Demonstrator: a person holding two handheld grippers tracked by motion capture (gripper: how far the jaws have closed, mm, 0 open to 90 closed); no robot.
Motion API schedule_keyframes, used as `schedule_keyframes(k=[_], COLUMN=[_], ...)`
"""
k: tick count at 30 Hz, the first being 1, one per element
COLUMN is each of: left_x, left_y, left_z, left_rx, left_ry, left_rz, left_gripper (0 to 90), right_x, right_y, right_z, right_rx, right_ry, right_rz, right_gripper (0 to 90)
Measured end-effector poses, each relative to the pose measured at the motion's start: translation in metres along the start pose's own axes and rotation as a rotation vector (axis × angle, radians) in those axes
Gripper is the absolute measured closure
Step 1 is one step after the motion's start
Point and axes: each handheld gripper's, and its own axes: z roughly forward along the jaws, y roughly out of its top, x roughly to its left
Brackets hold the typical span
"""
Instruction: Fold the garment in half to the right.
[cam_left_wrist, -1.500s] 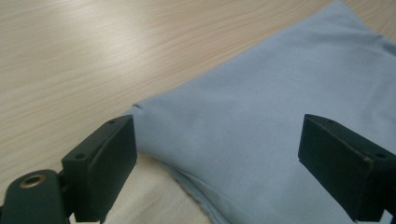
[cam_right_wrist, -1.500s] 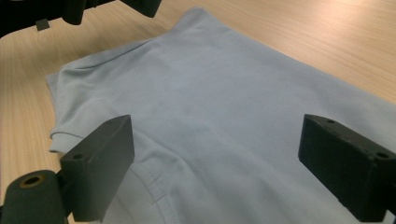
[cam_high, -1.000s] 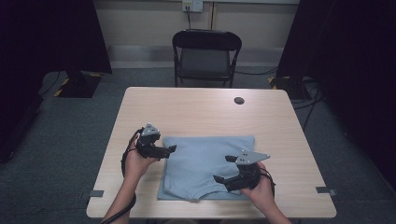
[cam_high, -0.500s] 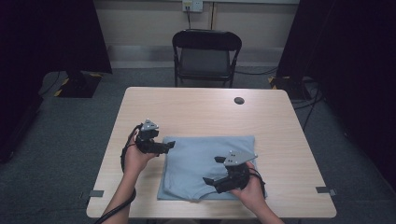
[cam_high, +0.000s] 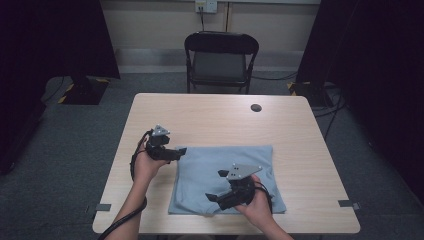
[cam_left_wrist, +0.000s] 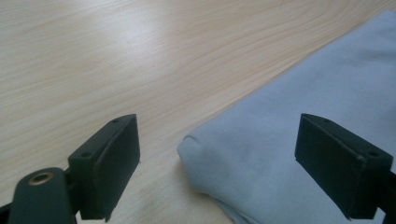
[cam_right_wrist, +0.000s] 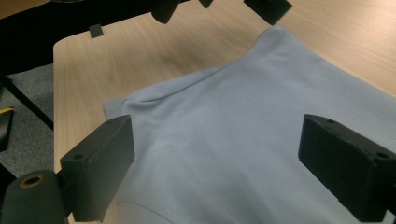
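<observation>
A folded light-blue cloth (cam_high: 227, 177) lies flat on the near half of the pale wooden surface (cam_high: 215, 120), its near edge close to the surface's near rim and its far edge roughly mid-surface. The left gripper (cam_high: 179, 151) is held just off the cloth's far-left corner, pointing toward it; in the left gripper view that rounded corner of the cloth (cam_left_wrist: 299, 140) sits between the two jaws, which stand wide apart and press on nothing, having just eased together a little. The right gripper (cam_high: 216, 186) hangs over the near part of the cloth, angled toward its left edge, and in the right gripper view its jaws are likewise spread wide with the cloth (cam_right_wrist: 243, 135) lying beneath them, nothing pinched. That view also shows the cloth's left edge rumpled into a small fold, with a strip of bare wood between it and the surface's side rim. To the left of the cloth a broad band of bare surface runs to the edge; to the right a narrower margin remains. The far half of the surface lies open except for a small dark round thing (cam_high: 256, 107) near the far edge. A black folding chair (cam_high: 220, 60) stands beyond the surface.
</observation>
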Motion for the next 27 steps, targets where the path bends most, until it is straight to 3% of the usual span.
schedule_keyframes(k=[10, 23, 27], left_x=[0.003, 0.004, 0.004], left_y=[0.001, -0.004, -0.008], left_z=[0.006, 0.012, 0.013], left_rx=[0.016, 0.052, 0.065], left_ry=[0.011, 0.012, 0.023], left_rz=[0.005, 0.012, 0.022], left_gripper=[14.9, 17.1, 21.6], right_x=[0.012, 0.027, 0.032], right_y=[0.003, 0.004, 0.001], right_z=[0.016, 0.044, 0.053], right_rx=[0.005, 0.058, 0.076], right_ry=[0.026, 0.072, 0.125], right_rz=[-0.006, -0.041, -0.06], right_gripper=[10.1, 12.3, 19.7])
